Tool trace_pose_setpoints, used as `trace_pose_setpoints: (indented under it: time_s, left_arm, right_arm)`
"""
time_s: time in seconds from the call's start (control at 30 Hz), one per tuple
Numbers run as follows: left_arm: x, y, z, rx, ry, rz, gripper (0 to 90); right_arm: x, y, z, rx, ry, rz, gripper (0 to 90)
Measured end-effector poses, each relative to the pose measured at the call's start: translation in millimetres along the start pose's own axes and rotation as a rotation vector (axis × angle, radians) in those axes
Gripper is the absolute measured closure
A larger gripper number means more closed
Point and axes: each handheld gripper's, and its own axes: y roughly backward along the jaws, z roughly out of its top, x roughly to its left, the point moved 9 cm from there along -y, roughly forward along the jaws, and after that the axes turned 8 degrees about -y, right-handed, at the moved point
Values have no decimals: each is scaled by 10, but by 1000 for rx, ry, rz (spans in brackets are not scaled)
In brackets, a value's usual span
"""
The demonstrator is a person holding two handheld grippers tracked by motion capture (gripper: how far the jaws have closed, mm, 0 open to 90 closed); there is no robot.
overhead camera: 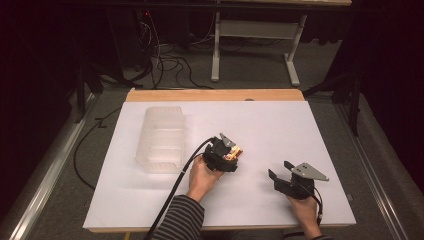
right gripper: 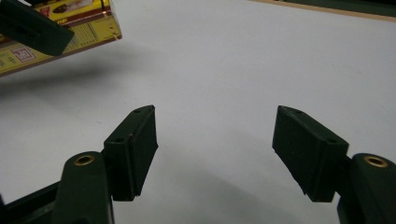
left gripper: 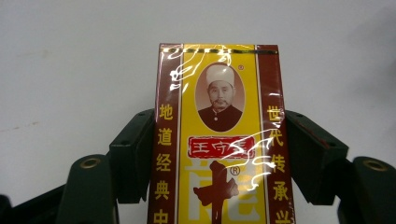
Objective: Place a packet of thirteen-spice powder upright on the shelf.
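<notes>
A yellow and dark red box (left gripper: 219, 140) with Chinese print and an oval portrait sits between the jaws of my left gripper (left gripper: 219, 149), which is shut on its two long sides. In the high view the left gripper (overhead camera: 231, 150) holds the box (overhead camera: 234, 152) just above the white table near the middle. My right gripper (right gripper: 215, 140) stands open over bare white table, nothing between its jaws. In the high view the right gripper (overhead camera: 278, 174) is at the front right. The box (right gripper: 70, 23) also appears at the top left of the right gripper view.
A clear plastic bin (overhead camera: 162, 140) lies on the white table (overhead camera: 280, 125) to the left of the left gripper. A black cable (overhead camera: 175, 190) trails from the left gripper toward the front edge. Behind the table stand a grey frame (overhead camera: 255, 30) and floor cables.
</notes>
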Motion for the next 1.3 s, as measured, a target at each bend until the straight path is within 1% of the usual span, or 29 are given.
trace_pose_setpoints:
  time_s: [0.07,0.13,0.23,0.27,0.37,0.53,0.57,0.67,0.7,1.07,1.3]
  left_arm:
    - [-1,52,6,-5,-3,6,328]
    - [4,67,7,-6,-4,10,328]
    - [37,123,12,-24,6,21,328]
    - [37,123,12,-24,6,21,328]
    - [64,190,12,-40,7,28,327]
    - [90,261,-5,-47,7,41,326]
    - [101,309,-18,-54,6,45,327]
    - [118,350,-28,-59,7,52,326]
    - [149,402,-44,-66,12,60,326]
    - [330,623,-112,-100,48,113,326]
    - [422,711,-141,-115,65,139,326]
  right_arm:
    - [2,-2,0,1,1,0,314]
    - [1,-2,0,1,3,0,314]
    - [1,-1,-2,3,-3,-1,314]
    - [1,-1,-2,3,-3,-1,314]
    - [-2,-1,-1,2,-4,-2,314]
    - [-2,0,-1,1,-4,-3,314]
    - [-2,2,1,-2,-4,-1,314]
    - [-1,3,1,-2,-6,-1,314]
    - [-3,2,0,-1,-3,-3,314]
    - [-2,2,0,-2,-4,-5,314]
    - [-3,5,2,-4,-5,-5,314]
